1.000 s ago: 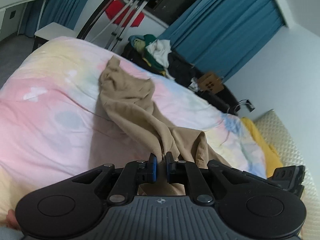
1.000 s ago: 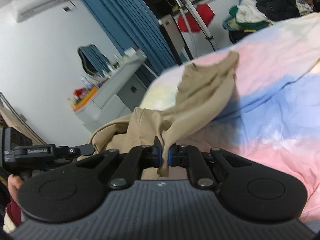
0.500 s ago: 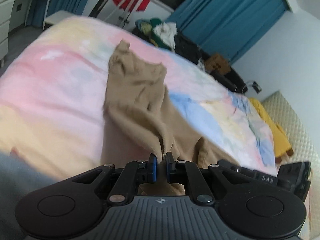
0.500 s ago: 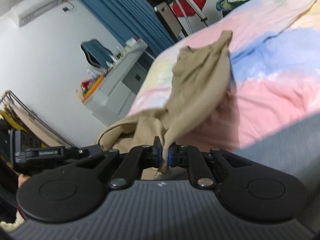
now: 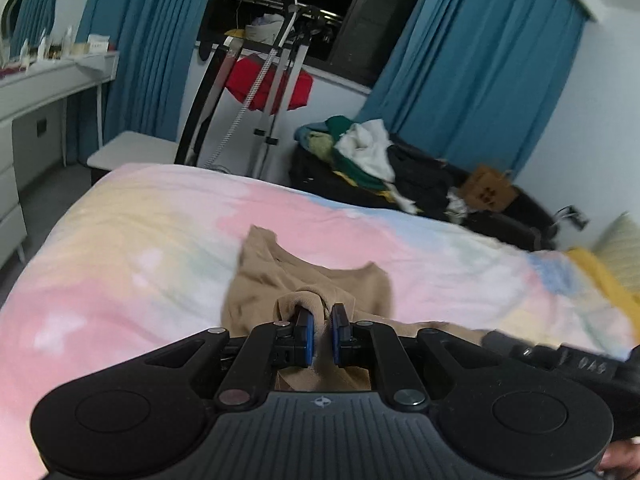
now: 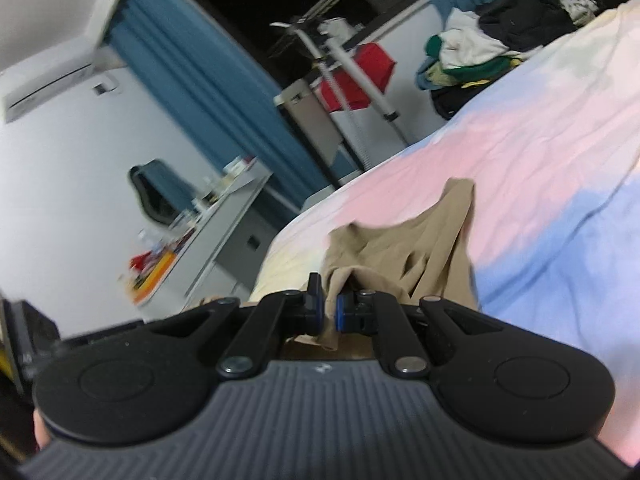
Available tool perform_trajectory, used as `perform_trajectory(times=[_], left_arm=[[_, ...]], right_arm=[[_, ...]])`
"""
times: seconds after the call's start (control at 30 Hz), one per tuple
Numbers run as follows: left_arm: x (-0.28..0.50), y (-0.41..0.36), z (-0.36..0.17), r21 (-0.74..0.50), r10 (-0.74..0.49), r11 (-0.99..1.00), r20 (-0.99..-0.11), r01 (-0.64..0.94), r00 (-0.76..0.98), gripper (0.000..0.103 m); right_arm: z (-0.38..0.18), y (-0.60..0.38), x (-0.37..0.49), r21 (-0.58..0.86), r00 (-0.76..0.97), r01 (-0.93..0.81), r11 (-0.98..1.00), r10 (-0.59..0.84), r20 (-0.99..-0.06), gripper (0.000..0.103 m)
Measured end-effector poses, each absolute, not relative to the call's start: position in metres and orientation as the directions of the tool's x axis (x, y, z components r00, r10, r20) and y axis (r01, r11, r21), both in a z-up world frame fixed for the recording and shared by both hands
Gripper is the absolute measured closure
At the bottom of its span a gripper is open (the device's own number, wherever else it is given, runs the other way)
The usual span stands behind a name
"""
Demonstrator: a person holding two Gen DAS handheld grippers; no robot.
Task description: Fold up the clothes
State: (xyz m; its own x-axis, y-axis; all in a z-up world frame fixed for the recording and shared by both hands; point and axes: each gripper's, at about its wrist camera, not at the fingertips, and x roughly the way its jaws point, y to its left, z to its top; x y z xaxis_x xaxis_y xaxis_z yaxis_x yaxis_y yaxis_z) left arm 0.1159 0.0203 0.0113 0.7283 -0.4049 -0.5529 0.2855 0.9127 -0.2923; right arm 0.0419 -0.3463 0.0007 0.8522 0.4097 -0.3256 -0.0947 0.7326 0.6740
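A tan garment (image 5: 280, 280) lies on the pastel bedspread (image 5: 120, 248), its far end pointing at the window. My left gripper (image 5: 320, 330) is shut on a bunched hem of it, low over the bed. In the right wrist view the same tan garment (image 6: 420, 248) spreads ahead, and my right gripper (image 6: 328, 308) is shut on another fold of its near edge. The right gripper's body shows blurred at the lower right of the left wrist view (image 5: 560, 360). The cloth between the two grips is hidden under the gripper bodies.
Beyond the bed's far edge stand a clothes rack with a red item (image 5: 272, 88) and a heap of clothes on dark luggage (image 5: 360, 152). A white desk (image 5: 40, 84) is at the left. Blue curtains (image 5: 480, 72) flank a dark window. A yellow cloth (image 5: 600, 276) lies at the right.
Both grippers swept across and down toward the bed with the tan garment still pinched. The garment, earlier stretched long and hanging, now lies shorter and flatter on the bedspread.
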Motion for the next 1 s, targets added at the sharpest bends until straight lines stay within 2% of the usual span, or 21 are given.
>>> perform_trajectory(times=[0.13, 0.27, 0.4, 0.5, 0.53, 0.6, 0.63, 0.67, 0.7, 0.73, 0.77, 0.9, 1.0], left_arm=[[0.179, -0.003, -0.039, -0.262, -0.37, 0.929, -0.602, 0.263, 0.707, 0.093], [0.209, -0.008, -0.093, -0.192, -0.331, 0.942, -0.654, 0.274, 0.681, 0.092], [0.224, -0.011, -0.118, -0.183, -0.323, 0.944, -0.673, 0.274, 0.665, 0.09], [0.216, -0.008, -0.116, -0.166, -0.32, 0.944, -0.667, 0.285, 0.673, 0.088], [0.212, -0.007, -0.113, -0.167, -0.322, 0.944, -0.664, 0.286, 0.675, 0.085], [0.203, -0.005, -0.107, -0.171, -0.334, 0.939, -0.659, 0.297, 0.674, 0.066], [0.197, -0.003, -0.104, -0.173, -0.335, 0.939, -0.656, 0.297, 0.677, 0.048], [0.189, -0.001, -0.097, -0.173, -0.33, 0.941, -0.652, 0.29, 0.683, 0.039], [0.18, 0.002, -0.092, -0.176, -0.329, 0.942, -0.643, 0.286, 0.691, 0.036], [0.172, 0.005, -0.087, -0.178, -0.329, 0.943, -0.634, 0.281, 0.7, 0.03], [0.162, 0.008, -0.082, -0.187, -0.336, 0.941, -0.625, 0.283, 0.705, 0.023], [0.12, 0.019, -0.066, -0.239, -0.363, 0.932, -0.628, 0.273, 0.688, 0.02], [0.092, 0.022, -0.06, -0.294, -0.391, 0.92, -0.646, 0.258, 0.656, 0.019]], right_arm=[[-0.04, -0.345, 0.094, 0.647, 0.838, -0.027, 0.762, 0.37, -0.402, 0.093], [-0.083, -0.344, 0.122, 0.619, 0.805, 0.031, 0.785, 0.348, -0.481, 0.093], [-0.103, -0.337, 0.137, 0.584, 0.777, 0.046, 0.811, 0.339, -0.531, 0.093], [-0.101, -0.336, 0.135, 0.584, 0.777, 0.038, 0.811, 0.343, -0.528, 0.092], [-0.1, -0.337, 0.135, 0.591, 0.776, 0.039, 0.806, 0.348, -0.526, 0.091], [-0.098, -0.34, 0.131, 0.613, 0.771, 0.058, 0.788, 0.355, -0.529, 0.088], [-0.097, -0.343, 0.13, 0.622, 0.77, 0.068, 0.78, 0.356, -0.529, 0.081], [-0.094, -0.344, 0.124, 0.628, 0.777, 0.068, 0.776, 0.354, -0.521, 0.07], [-0.09, -0.346, 0.118, 0.633, 0.784, 0.067, 0.771, 0.351, -0.511, 0.062], [-0.087, -0.346, 0.112, 0.638, 0.795, 0.065, 0.767, 0.347, -0.498, 0.047], [-0.083, -0.346, 0.104, 0.645, 0.804, 0.064, 0.761, 0.343, -0.485, 0.037], [-0.068, -0.346, 0.069, 0.685, 0.819, 0.054, 0.727, 0.36, -0.447, 0.037], [-0.059, -0.34, 0.042, 0.705, 0.808, 0.066, 0.707, 0.377, -0.453, 0.037]])
